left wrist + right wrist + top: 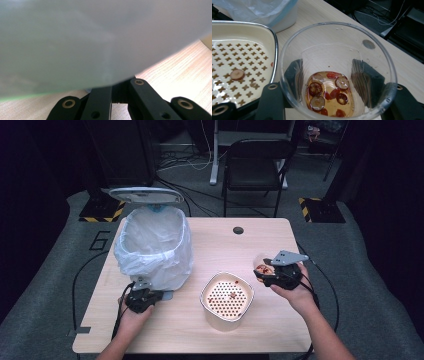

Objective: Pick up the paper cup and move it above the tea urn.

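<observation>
Holding a clear plastic cup [337, 72] between its fingers [293, 75], the right gripper [270, 272] sits near the desk's right edge, just right of the cream strainer tub [227, 297]; fingers about half closed, pads pressing the cup wall from both sides. Cup is upright-ish, with a little amber liquid and red and brown fruit slices [328, 93] at the bottom. Judged: light, thin-walled, squashes easily, smooth and likely slippery if wet, so grip mid-wall as now, gentle squeeze, and tip slowly or the liquid slops. Left gripper [142, 299] near the front left of the desk, fingers [100, 100] shut together with nothing between them, nosed up against the base of the bin; touching or just short, cannot tell. White-bagged bin [155, 245] stands at the back left of the desk, lid [146, 195] flipped up behind it. Beyond the desk [280, 240], a dark chair [255, 165] on the floor.

Right gripper view gives the cup contents, one stray slice [237, 74] on the strainer's perforated plate and the tub's metal rim. High view gives the layout: tub front centre, bin well left of the cup. Left gripper view is mostly blurred white bag [87, 37] plus a strip of desk grain
</observation>
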